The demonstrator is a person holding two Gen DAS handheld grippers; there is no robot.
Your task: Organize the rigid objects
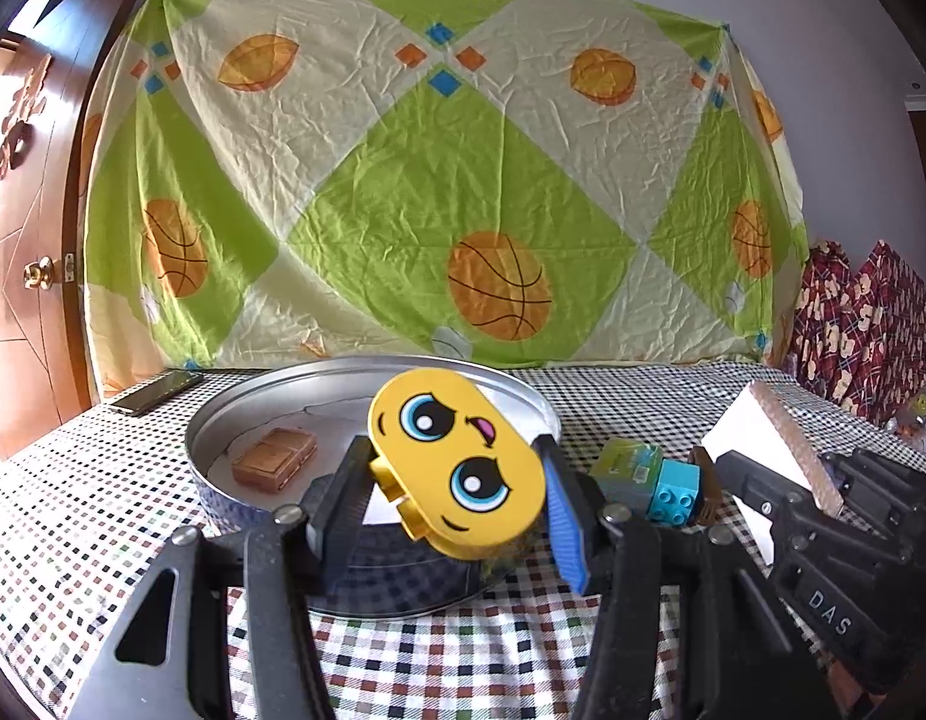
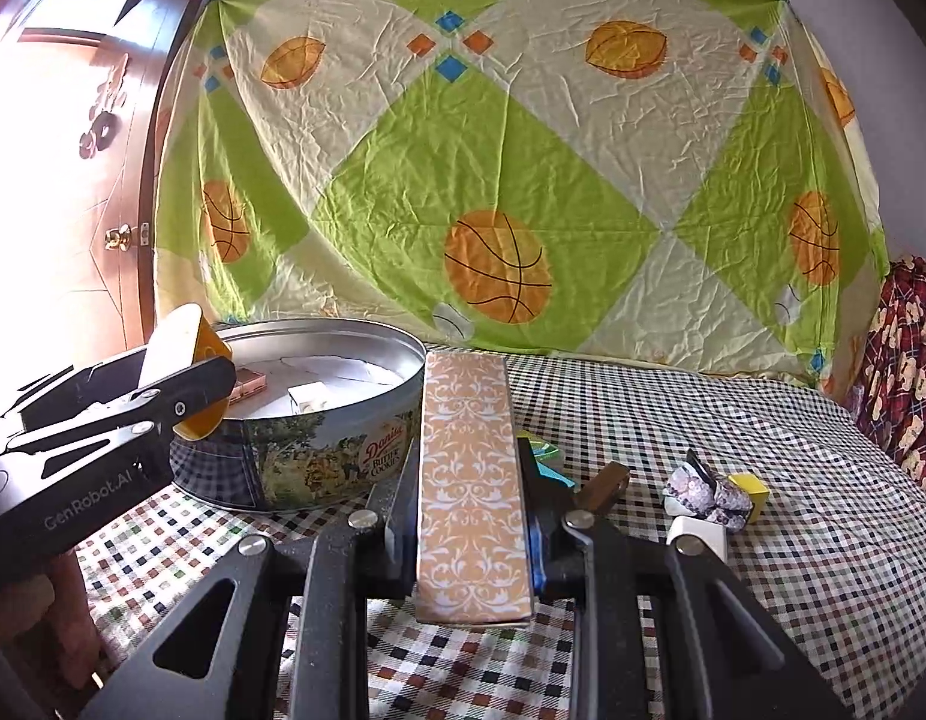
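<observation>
Left wrist view: the left gripper (image 1: 457, 474) clamps a yellow toy face block (image 1: 463, 468) between its fingers, tilted, above the near rim of the round cookie tin (image 1: 235, 414).

Right wrist view: the right gripper (image 2: 469, 510) grips a slim orange patterned box (image 2: 472, 480) on edge, just beside the tin's right wall, over the checkered tablecloth (image 2: 793, 510).

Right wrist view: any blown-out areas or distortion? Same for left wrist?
Right wrist view: door side at left is blown out white by glare, and fisheye bends the frame edges; the patterned box and cookie tin stay sharp. Left wrist view: evenly lit, same fisheye bowing, yellow face toy crisp, dark vignette in the corners.
</observation>
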